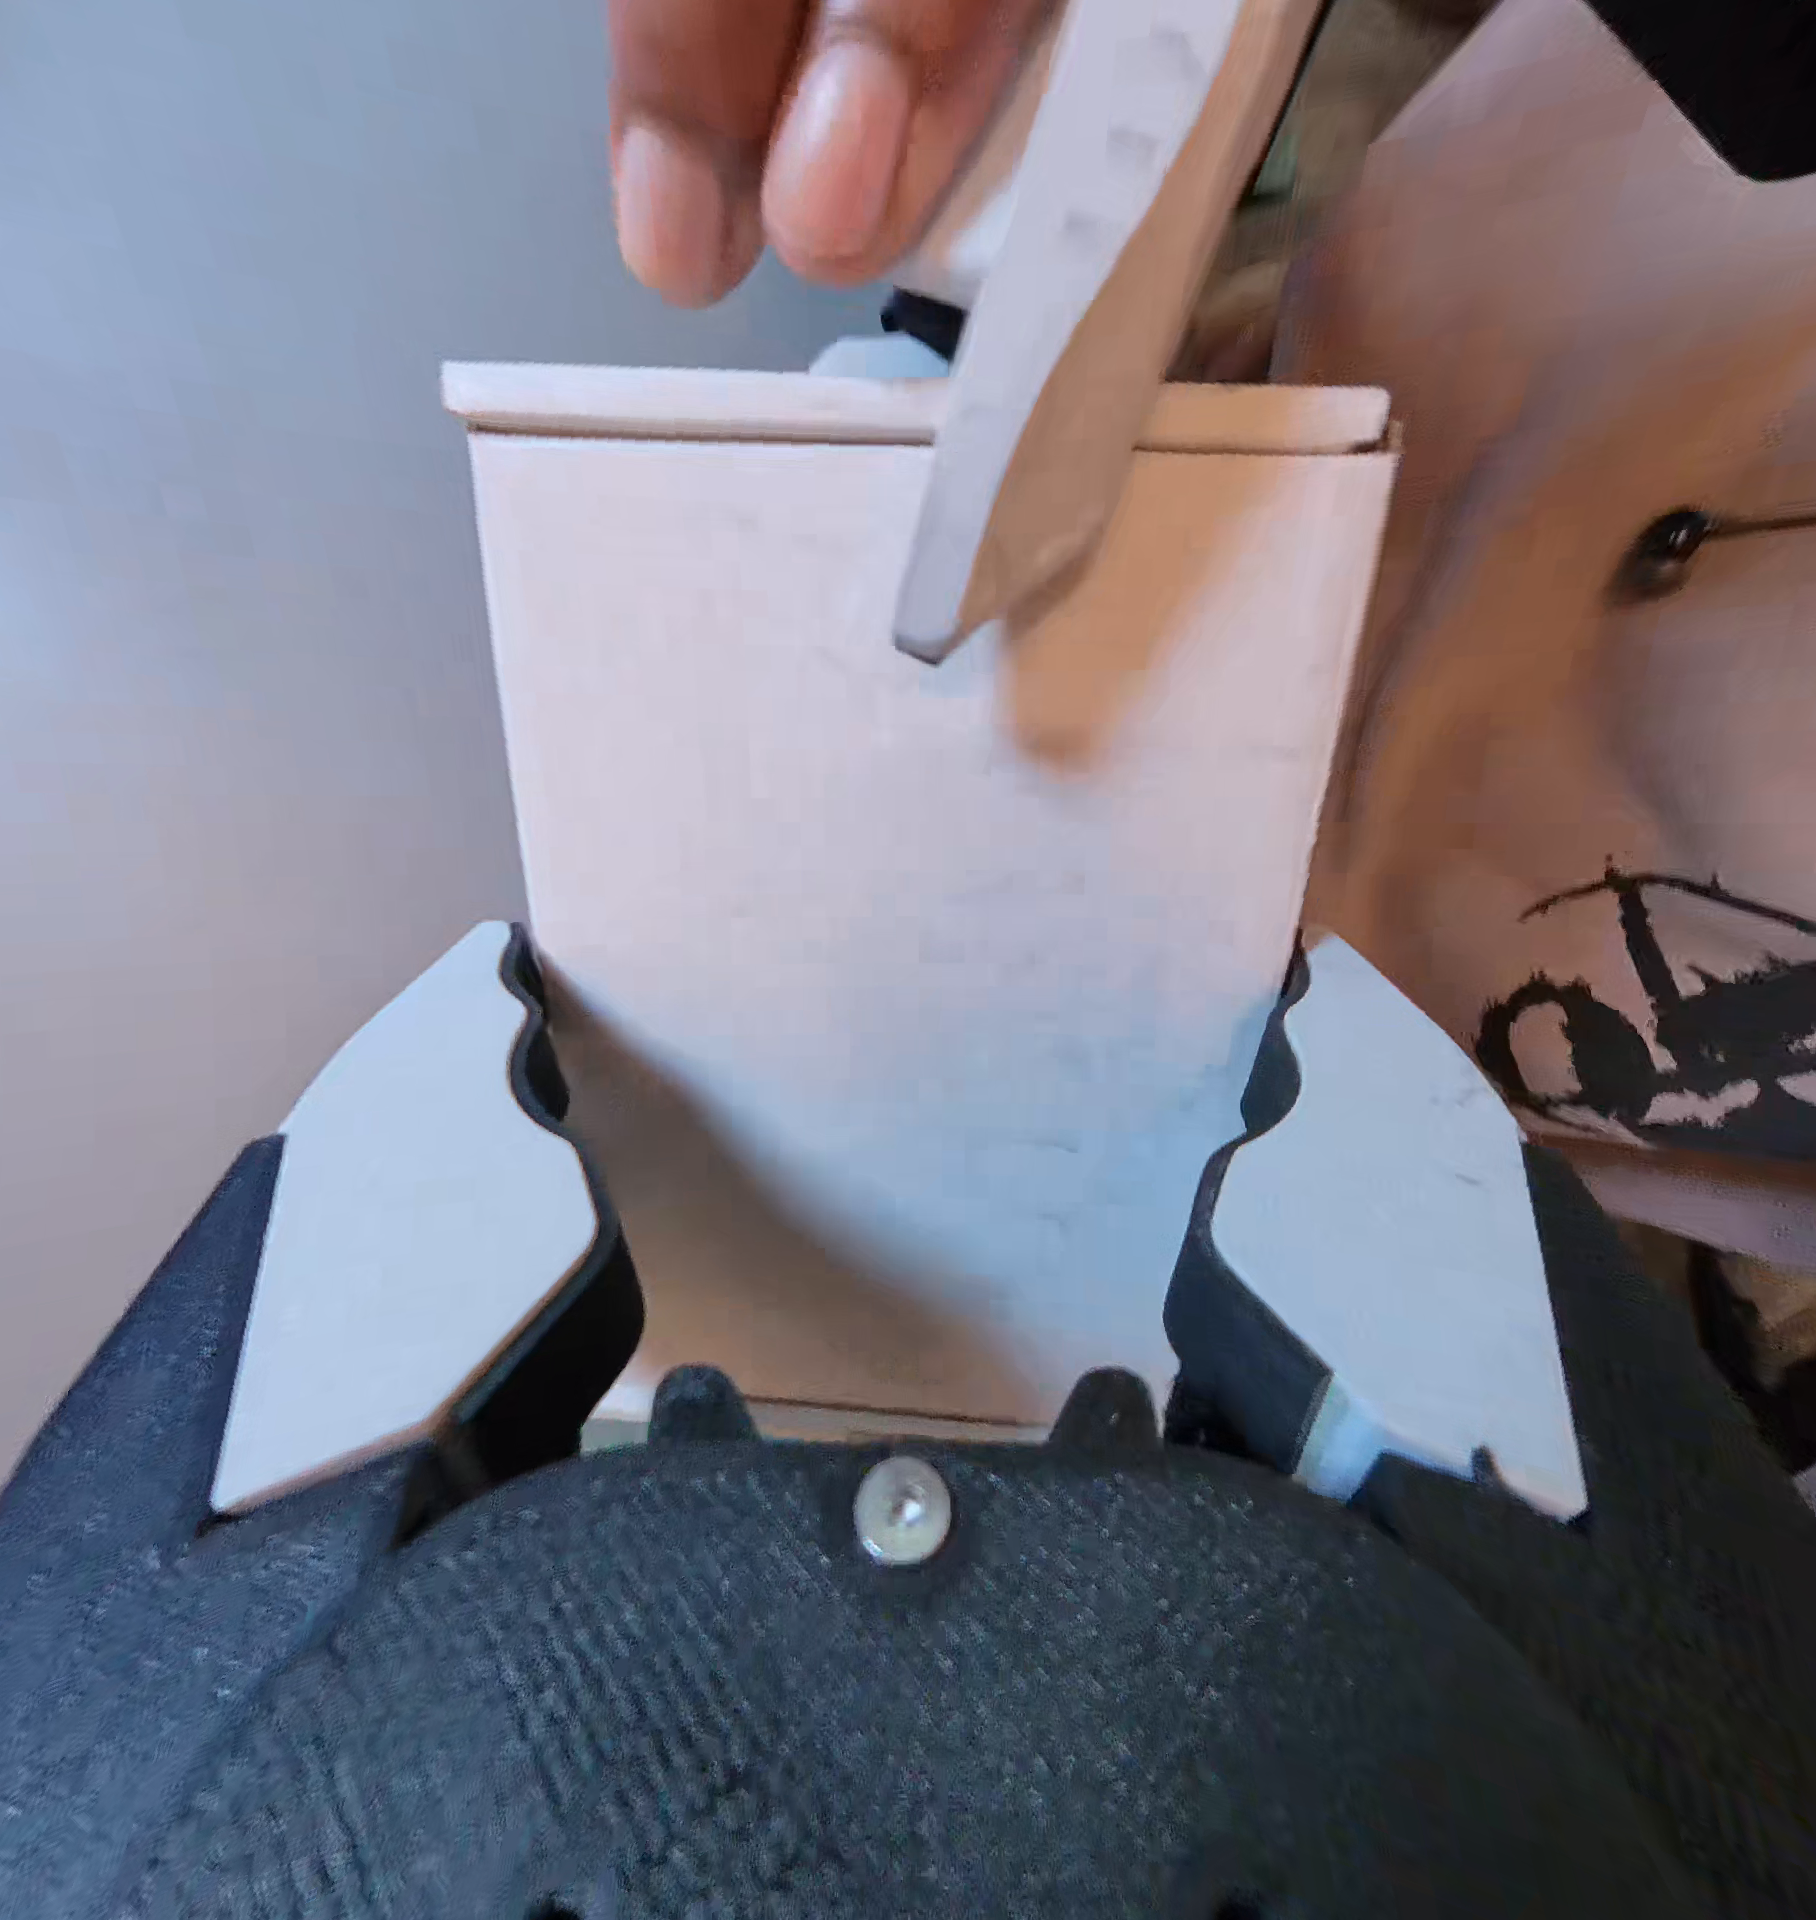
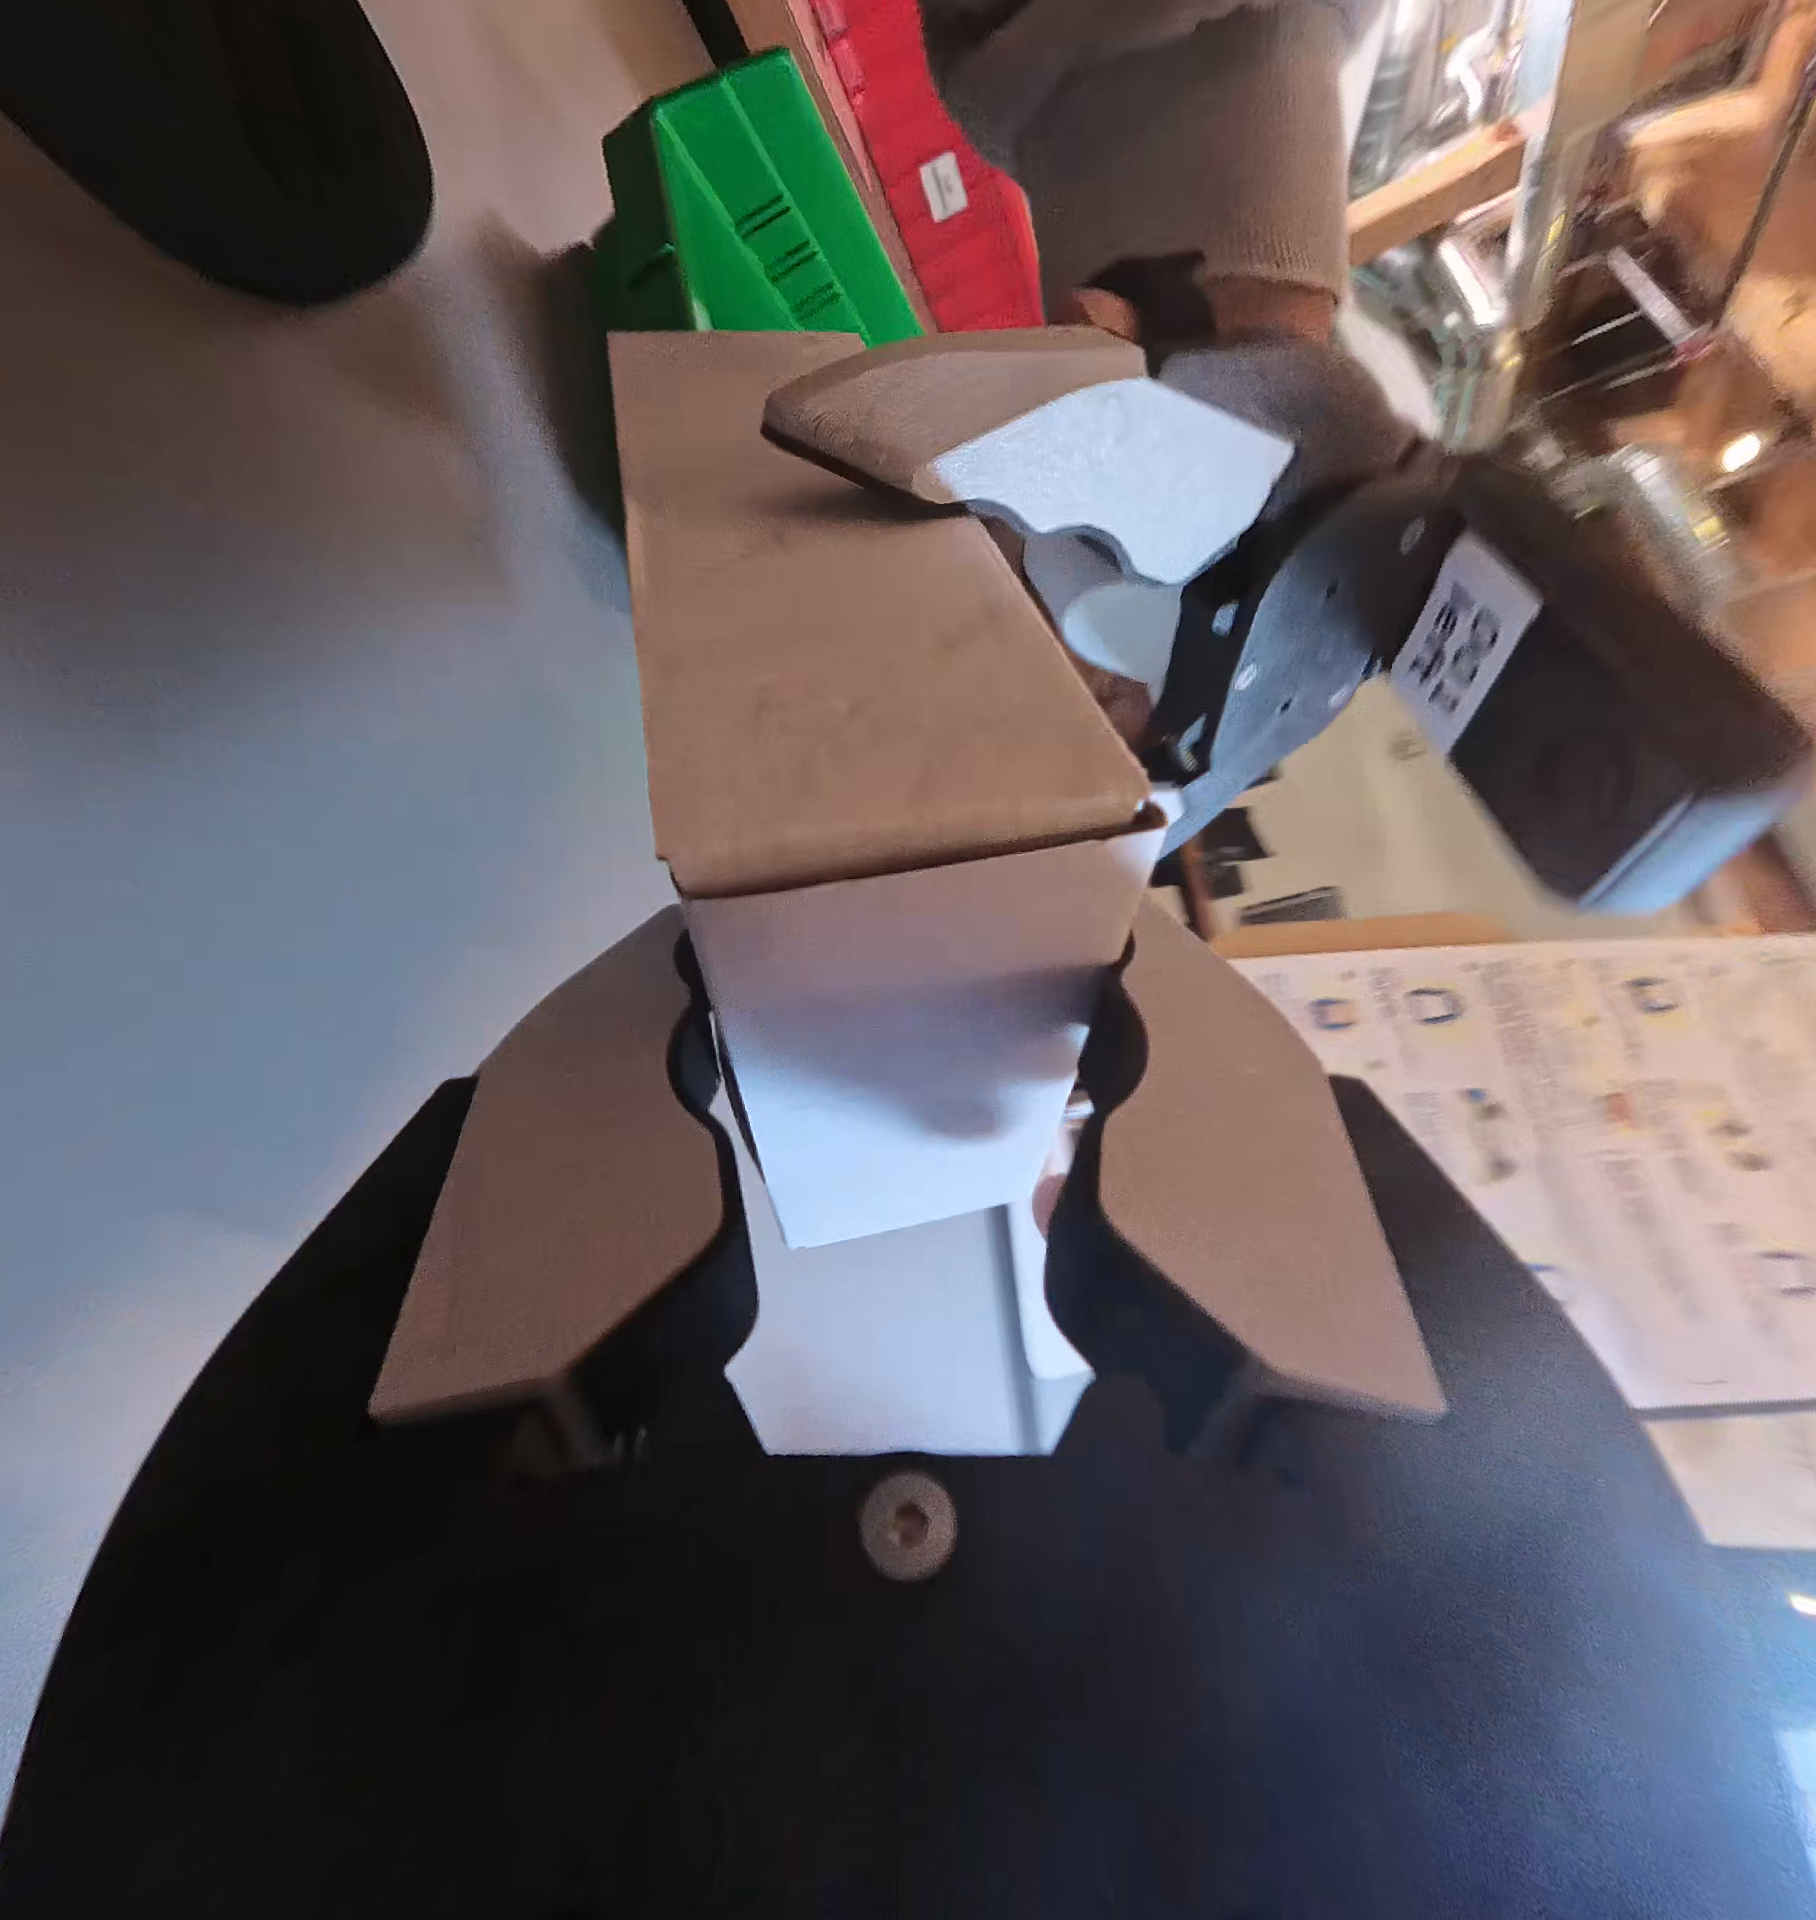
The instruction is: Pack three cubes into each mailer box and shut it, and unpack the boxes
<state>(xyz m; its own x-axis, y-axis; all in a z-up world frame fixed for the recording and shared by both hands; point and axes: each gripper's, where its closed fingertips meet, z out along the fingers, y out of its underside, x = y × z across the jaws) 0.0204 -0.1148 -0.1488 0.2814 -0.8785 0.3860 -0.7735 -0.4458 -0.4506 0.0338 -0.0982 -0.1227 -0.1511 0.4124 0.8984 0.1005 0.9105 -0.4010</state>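
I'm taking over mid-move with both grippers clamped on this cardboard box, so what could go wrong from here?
1. The brown cardboard mailer box is held off the table between the left gripper and right gripper, each on one end; if either opens, it may swing or drop.
2. Squeezing could dent the thin walls.
3. The green cube and red cube lie just behind it, and a careless swing could knock them.

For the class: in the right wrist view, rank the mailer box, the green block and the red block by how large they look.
1. Mailer box, largest, though it is nearest the camera.
2. Green block and red block: they look alike, both partly hidden, so unranked.
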